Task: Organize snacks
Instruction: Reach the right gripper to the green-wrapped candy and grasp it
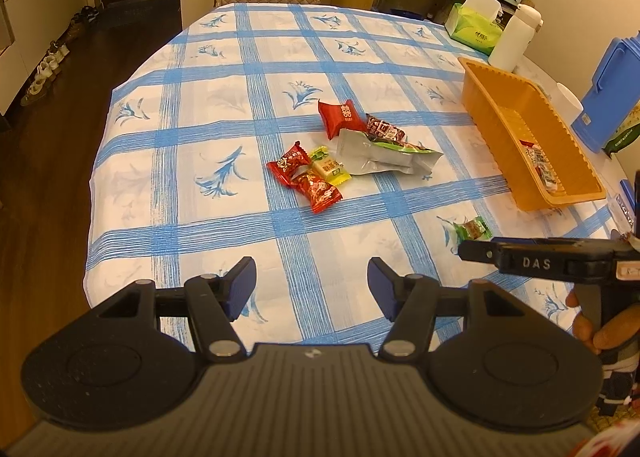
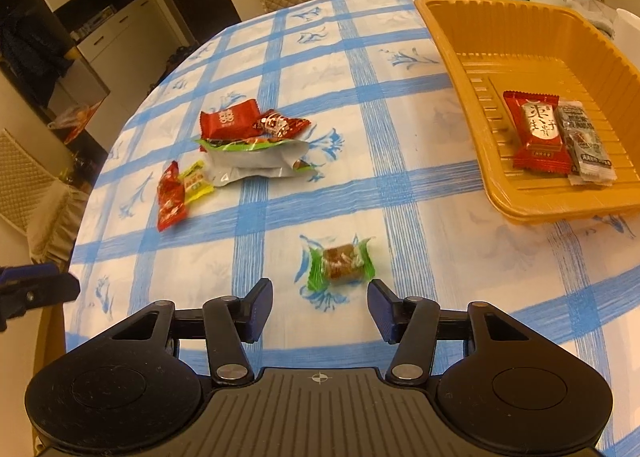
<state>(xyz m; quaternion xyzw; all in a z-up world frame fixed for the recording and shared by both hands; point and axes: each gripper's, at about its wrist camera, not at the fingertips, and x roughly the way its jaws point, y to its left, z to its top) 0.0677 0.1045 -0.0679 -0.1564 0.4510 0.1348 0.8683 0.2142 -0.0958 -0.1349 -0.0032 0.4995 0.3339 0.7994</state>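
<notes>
Tablecloth (image 2: 420, 197); tray's (image 2: 472, 69) snacks (image 2: 538, 133) right-view only

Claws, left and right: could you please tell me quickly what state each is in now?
Left claw: open, holding nothing.
Right claw: open, empty, near the green-wrapped brown candy.

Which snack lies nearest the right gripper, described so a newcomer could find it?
On the blue-checked tablecloth, left of the orange tray, one candy lies alone just ahead of the right gripper. Its green-ended clear wrapper shows a brown block; the others are piled farther off.
</notes>
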